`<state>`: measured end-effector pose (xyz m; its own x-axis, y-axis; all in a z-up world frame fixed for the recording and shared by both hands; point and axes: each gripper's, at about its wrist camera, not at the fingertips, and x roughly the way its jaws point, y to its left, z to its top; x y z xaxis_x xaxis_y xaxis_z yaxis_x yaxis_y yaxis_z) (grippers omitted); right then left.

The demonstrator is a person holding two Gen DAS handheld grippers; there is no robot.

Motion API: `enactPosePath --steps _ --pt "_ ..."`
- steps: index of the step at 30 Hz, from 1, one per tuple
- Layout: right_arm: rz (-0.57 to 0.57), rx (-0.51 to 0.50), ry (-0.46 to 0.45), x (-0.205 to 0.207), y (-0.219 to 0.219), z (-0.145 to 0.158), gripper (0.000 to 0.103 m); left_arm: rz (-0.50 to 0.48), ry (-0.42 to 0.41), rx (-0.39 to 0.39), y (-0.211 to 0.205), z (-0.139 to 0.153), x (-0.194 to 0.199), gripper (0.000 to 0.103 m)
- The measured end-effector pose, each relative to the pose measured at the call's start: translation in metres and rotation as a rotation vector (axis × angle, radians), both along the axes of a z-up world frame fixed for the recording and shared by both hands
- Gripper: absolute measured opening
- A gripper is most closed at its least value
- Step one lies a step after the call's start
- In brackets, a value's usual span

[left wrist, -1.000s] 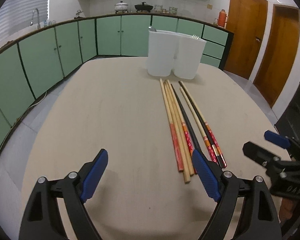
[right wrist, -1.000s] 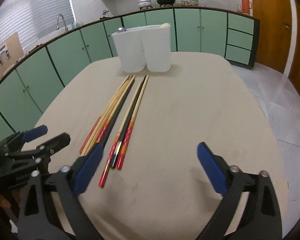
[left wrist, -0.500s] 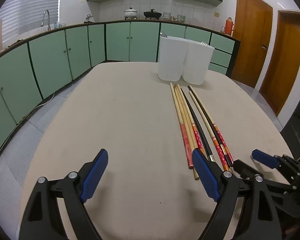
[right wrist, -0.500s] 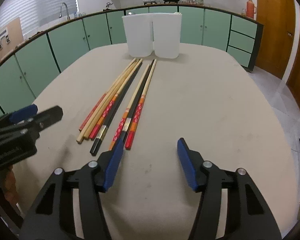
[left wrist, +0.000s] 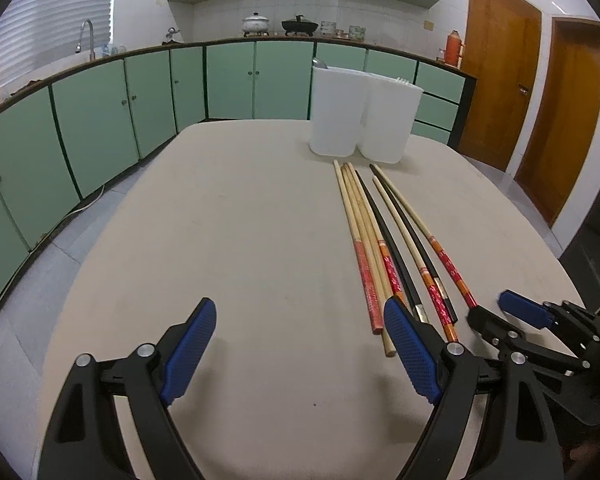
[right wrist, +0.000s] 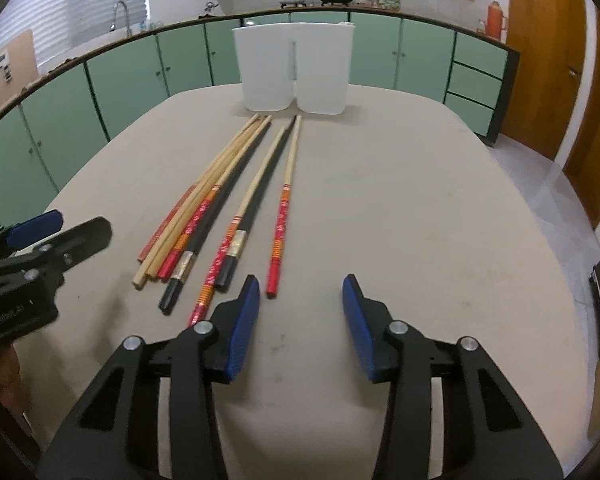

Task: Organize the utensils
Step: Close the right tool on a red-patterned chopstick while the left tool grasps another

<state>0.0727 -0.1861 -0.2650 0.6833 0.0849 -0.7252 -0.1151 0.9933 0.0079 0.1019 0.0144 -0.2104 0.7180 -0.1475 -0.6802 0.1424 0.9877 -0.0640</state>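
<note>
Several long chopsticks lie side by side on the beige table, wooden and black ones with red-orange handles; they also show in the right wrist view. Two white plastic holders stand at the far end, also seen in the right wrist view. My left gripper is open and empty, left of the chopstick handles. My right gripper is open and empty, just right of the handle ends; it shows in the left wrist view.
Green cabinets run around behind the table, with a sink tap and pots on the counter. Brown doors stand at the right. The table's edge curves close on both sides.
Both grippers have tilted up and moved forward toward the chopstick handles. The right gripper's jaws have narrowed but stay open. The chopsticks have not moved.
</note>
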Motion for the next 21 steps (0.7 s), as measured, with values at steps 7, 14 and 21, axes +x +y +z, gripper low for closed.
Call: enactPosePath --steps 7,14,21 --pt "0.024 -0.03 -0.005 0.006 0.006 -0.001 0.005 -0.039 0.048 0.047 -0.013 -0.01 0.0 0.081" --pt "0.005 0.025 0.002 0.005 -0.01 0.0 0.005 -0.038 0.093 0.069 -0.015 -0.018 0.007 0.078" --pt "0.006 0.041 -0.001 0.003 -0.011 -0.001 0.005 -0.045 0.106 0.082 -0.021 -0.022 0.014 0.076"
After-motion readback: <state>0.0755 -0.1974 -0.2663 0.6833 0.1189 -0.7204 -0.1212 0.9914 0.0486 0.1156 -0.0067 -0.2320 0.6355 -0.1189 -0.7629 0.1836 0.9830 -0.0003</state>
